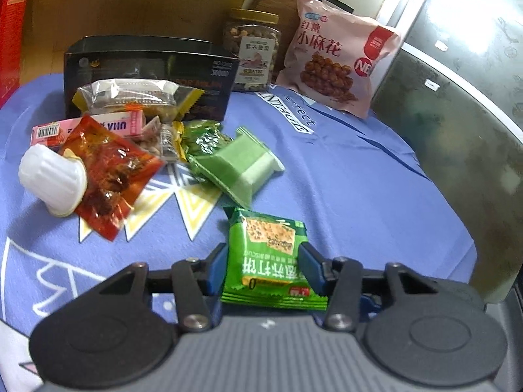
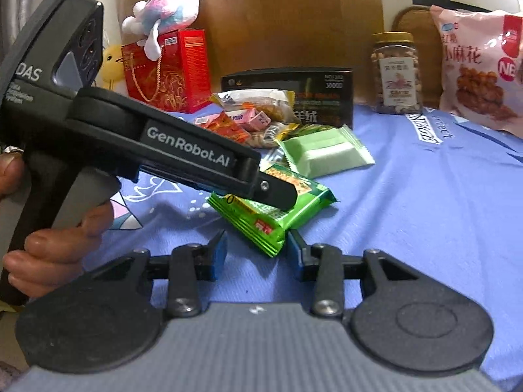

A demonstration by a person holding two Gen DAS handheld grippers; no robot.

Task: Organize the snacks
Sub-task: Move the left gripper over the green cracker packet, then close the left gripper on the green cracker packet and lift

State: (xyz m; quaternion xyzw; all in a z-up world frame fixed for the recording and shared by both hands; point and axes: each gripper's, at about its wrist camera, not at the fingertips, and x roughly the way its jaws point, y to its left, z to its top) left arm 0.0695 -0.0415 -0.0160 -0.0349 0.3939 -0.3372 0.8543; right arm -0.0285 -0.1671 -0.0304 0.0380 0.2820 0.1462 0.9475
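Observation:
A green biscuit packet [image 1: 269,258] lies on the blue cloth between the fingers of my left gripper [image 1: 263,266]; the pads sit at both its sides and seem to touch it. The right wrist view shows that gripper over the packet [image 2: 294,210]. My right gripper [image 2: 256,254] is open and empty, just in front of the packet's near corner. A pile of snacks lies beyond: a pale green packet [image 1: 238,163], a red packet [image 1: 108,170], a white jelly cup [image 1: 49,179], pink boxes [image 1: 121,124] and a clear wrapped snack [image 1: 137,98].
A black box [image 1: 147,65] stands behind the pile. A nut jar [image 1: 251,52] and a large pink snack bag [image 1: 340,55] stand at the back. A red gift bag [image 2: 163,72] with a plush toy [image 2: 166,9] is at the far left. The table edge runs along the right [image 1: 457,228].

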